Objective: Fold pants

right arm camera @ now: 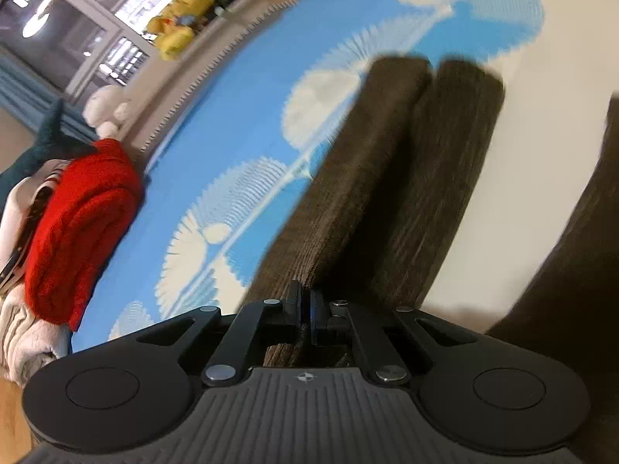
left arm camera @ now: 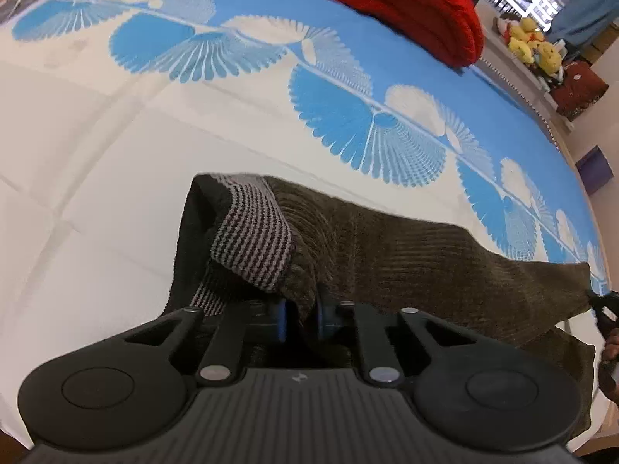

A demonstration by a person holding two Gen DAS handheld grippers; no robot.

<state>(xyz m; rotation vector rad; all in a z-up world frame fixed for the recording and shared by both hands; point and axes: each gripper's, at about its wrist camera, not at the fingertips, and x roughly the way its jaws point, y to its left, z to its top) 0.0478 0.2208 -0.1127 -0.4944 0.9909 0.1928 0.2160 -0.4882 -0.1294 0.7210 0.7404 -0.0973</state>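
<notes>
Dark brown corduroy pants (left arm camera: 425, 263) lie on a bed with a blue-and-white patterned sheet (left arm camera: 116, 154). The waistband is turned out, so its striped lining (left arm camera: 255, 239) shows. My left gripper (left arm camera: 301, 319) is shut on a fold of the pants just below that waistband. The right gripper (left arm camera: 603, 309) shows at the right edge, at the pants' far corner. In the right wrist view, the two pant legs (right arm camera: 371, 178) run away from me side by side over the sheet (right arm camera: 240, 116). My right gripper (right arm camera: 305, 309) is shut, with the edge of the pants pinched between its pads.
A folded red garment (left arm camera: 406, 4) (right arm camera: 81, 224) lies at the far side of the bed, beside a pile of pale clothes (right arm camera: 23, 332). Yellow plush toys (left arm camera: 534, 42) (right arm camera: 178, 19) sit on a shelf past the bed's edge. A blue box (left arm camera: 594, 168) stands on the floor.
</notes>
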